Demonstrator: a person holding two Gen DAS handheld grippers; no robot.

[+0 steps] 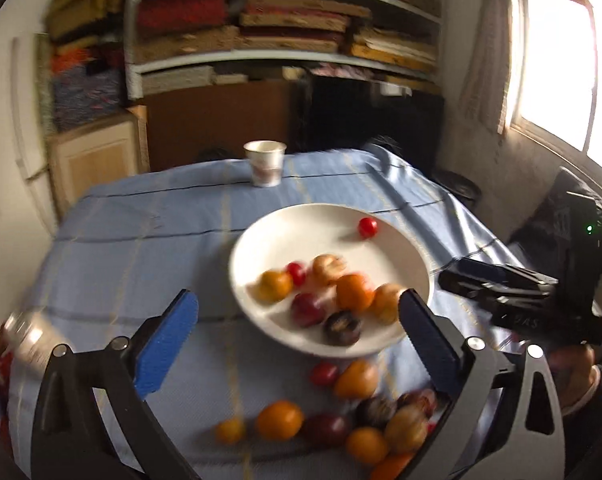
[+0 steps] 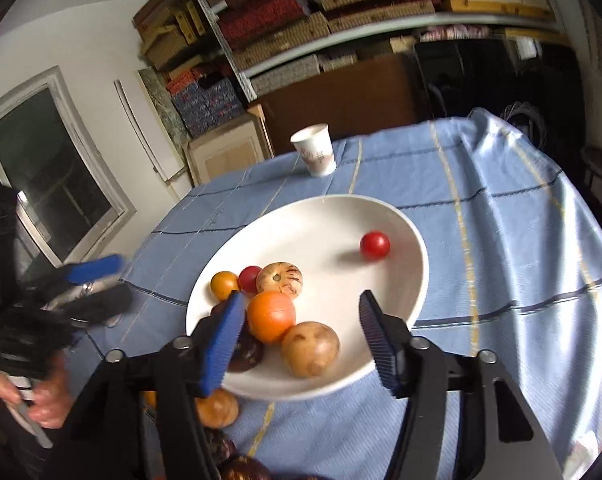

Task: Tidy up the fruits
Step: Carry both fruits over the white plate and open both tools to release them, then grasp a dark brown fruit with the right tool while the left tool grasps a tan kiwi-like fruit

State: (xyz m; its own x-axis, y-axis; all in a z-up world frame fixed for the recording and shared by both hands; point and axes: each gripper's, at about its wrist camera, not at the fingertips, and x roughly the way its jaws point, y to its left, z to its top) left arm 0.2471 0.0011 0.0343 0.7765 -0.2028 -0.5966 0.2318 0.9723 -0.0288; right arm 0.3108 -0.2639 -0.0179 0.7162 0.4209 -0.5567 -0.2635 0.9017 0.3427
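Both grippers are empty: left gripper [image 1: 299,344] spread wide, right gripper [image 2: 301,340] partly apart over the plate [image 2: 333,216] mid-table. Only the left wrist view shows loose fruits [image 1: 279,420] at the table's near edge.

paper cup [image 2: 315,151] on blue tablecloth [image 2: 501,220], stacked shelves [image 1: 285,24], window [image 1: 557,68]

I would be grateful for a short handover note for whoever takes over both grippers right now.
Left gripper: open, empty, above the near edge of the white plate.
Right gripper: open, empty, over the plate's near side.
Done: about eight fruits on the plate, among them a lone red tomato at the far side.
Left: the loose fruit pile on the blue tablecloth in front of the plate.
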